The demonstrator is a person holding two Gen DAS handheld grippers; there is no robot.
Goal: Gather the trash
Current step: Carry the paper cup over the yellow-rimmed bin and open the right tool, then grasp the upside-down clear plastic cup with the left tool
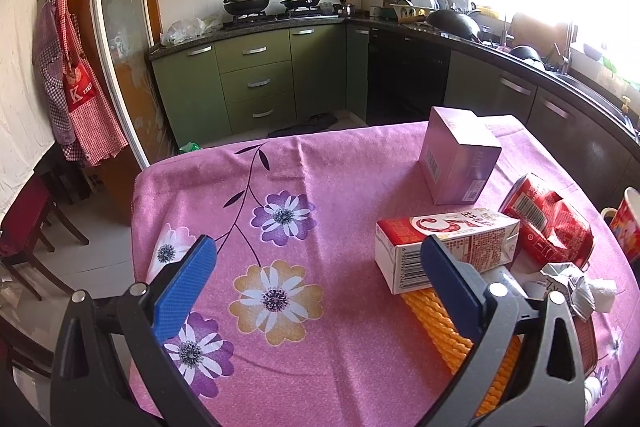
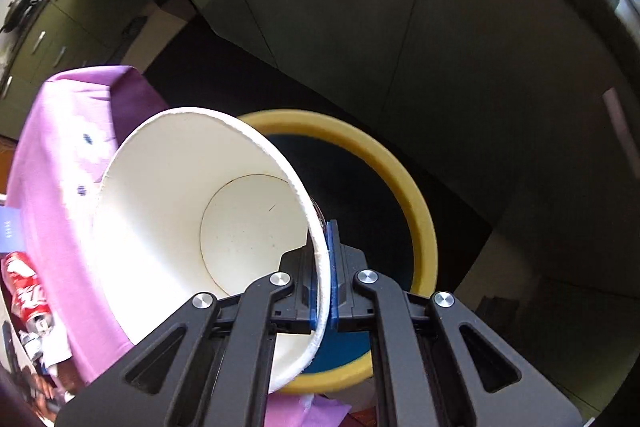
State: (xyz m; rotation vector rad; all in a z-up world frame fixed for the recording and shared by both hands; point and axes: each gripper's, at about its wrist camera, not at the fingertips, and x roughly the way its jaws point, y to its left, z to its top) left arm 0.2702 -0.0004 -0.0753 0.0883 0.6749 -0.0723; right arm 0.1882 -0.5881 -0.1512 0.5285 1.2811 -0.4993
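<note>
In the right wrist view my right gripper point(image 2: 325, 247) is shut on the rim of a white paper cup point(image 2: 200, 211), pinching its wall between the blue pads. The cup hangs above a yellow-rimmed bin point(image 2: 416, 211) with a dark inside, beside the table's edge. In the left wrist view my left gripper point(image 1: 318, 259) stands open over the pink flowered tablecloth point(image 1: 320, 167), nothing between its fingers. To its right lie a red-and-white carton point(image 1: 440, 247), a crushed red can point(image 1: 548, 223), crumpled paper point(image 1: 576, 287) and a purple box point(image 1: 460, 159).
A yellow woven mat point(image 1: 444, 331) lies under the carton. A red mug point(image 1: 628, 223) stands at the table's right edge. Green kitchen cabinets point(image 1: 256, 83) and a counter run behind the table; chairs point(image 1: 28, 227) stand at the left. A red can point(image 2: 26, 291) lies on the table in the right wrist view.
</note>
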